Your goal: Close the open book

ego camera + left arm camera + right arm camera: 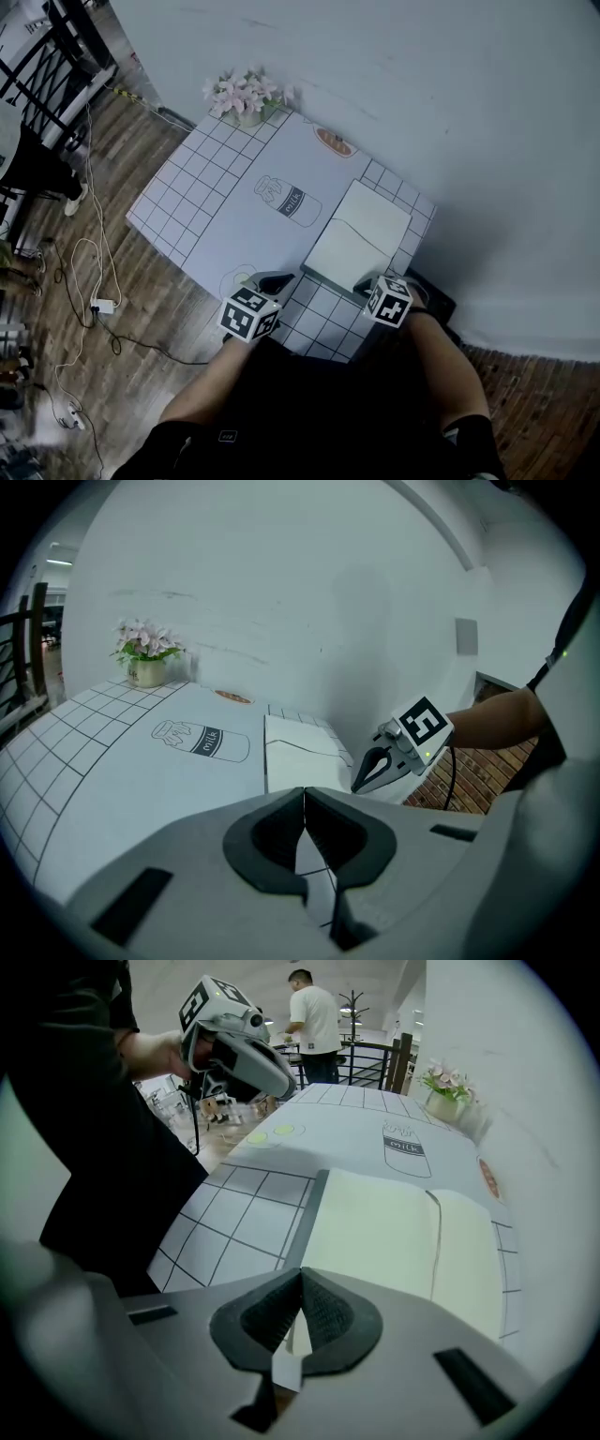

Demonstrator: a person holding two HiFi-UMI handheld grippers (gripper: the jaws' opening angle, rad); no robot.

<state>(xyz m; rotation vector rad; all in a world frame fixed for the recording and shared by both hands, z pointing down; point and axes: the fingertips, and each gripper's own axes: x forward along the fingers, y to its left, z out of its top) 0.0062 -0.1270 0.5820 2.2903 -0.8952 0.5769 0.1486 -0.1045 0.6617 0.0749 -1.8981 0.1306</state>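
The open book lies flat on the checked table at its near right corner, blank pale pages up, also in the right gripper view. My right gripper points steeply down at the book's near edge. Its jaws are shut, with a thin white strip of page pinched between the pads. In the head view the right gripper sits at that same edge. My left gripper hovers over the table just left of the book, jaws shut on nothing.
A pot of pink flowers stands at the table's far corner against the white wall. A milk bottle drawing is printed mid-table. Cables and a power strip lie on the wood floor left. A person stands far off.
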